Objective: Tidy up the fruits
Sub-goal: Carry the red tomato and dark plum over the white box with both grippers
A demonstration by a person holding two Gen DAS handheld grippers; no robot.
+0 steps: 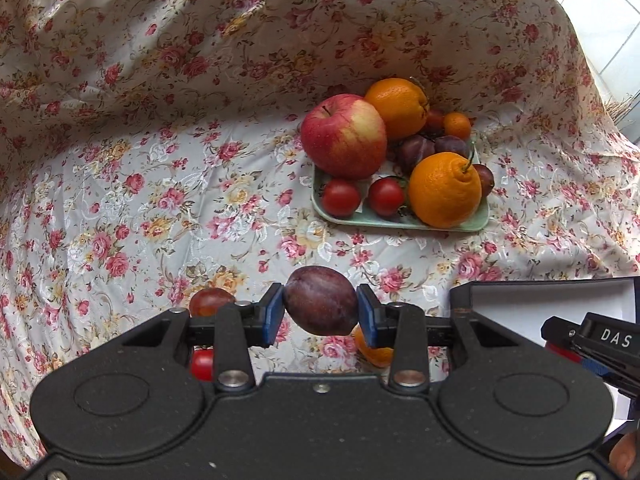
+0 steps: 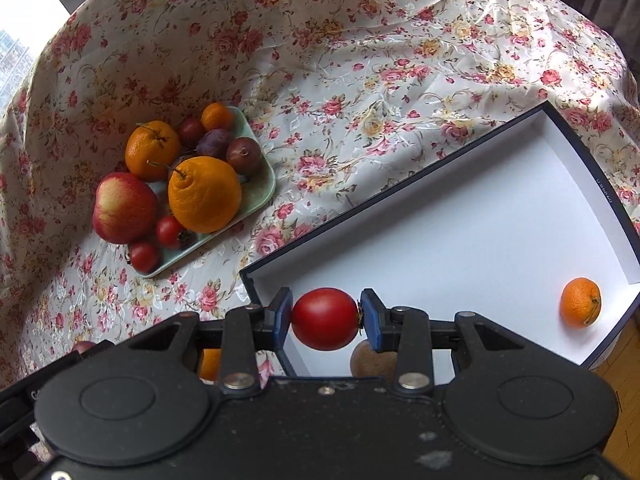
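My left gripper (image 1: 320,307) clamps a plum (image 1: 320,301), my right gripper (image 2: 325,319) a tomato (image 2: 325,319) over the white box (image 2: 480,240); green fruit tray (image 2: 262,184) beside the box.

Floral tablecloth (image 1: 160,200) drapes everything; window (image 2: 24,32) at left, tiled wall (image 1: 600,0)

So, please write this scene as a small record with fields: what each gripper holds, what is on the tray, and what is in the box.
left gripper: shut on a dark plum
right gripper: shut on a red tomato
green tray: apple, oranges, plums, two small tomatoes
white box: a mandarin and a brown fruit, partly hidden
surface: floral cloth, with a few loose fruits under the left gripper
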